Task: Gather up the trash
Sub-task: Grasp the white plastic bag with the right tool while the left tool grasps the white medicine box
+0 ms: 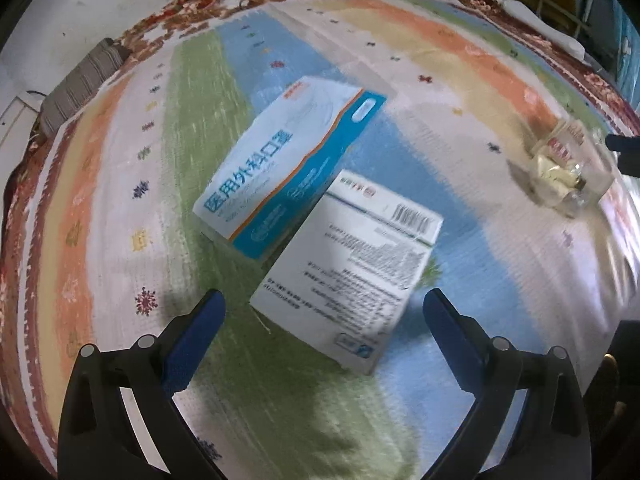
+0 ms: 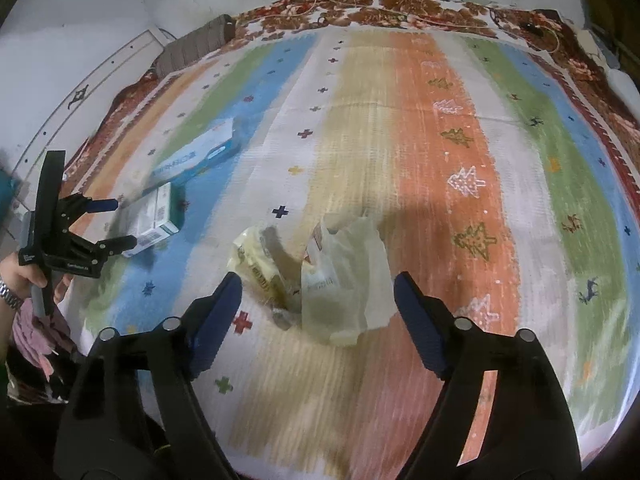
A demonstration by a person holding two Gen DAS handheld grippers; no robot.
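On the striped rug [image 2: 420, 128], your right gripper [image 2: 318, 292] stands released around the crumpled plastic wrappers [image 2: 320, 276], pads not yet on them. Left gripper [image 1: 324, 308] is released too, straddling the white box [image 1: 352, 276], which touches the blue mask box [image 1: 288, 164]. Risks: thin film slips from a shallow pinch; closing left may shove the mask box or cock the white one.

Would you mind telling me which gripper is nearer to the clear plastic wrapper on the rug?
Right. The right gripper hangs open just over the clear plastic wrapper, not touching it. The left gripper is off to the side, open around the white box.
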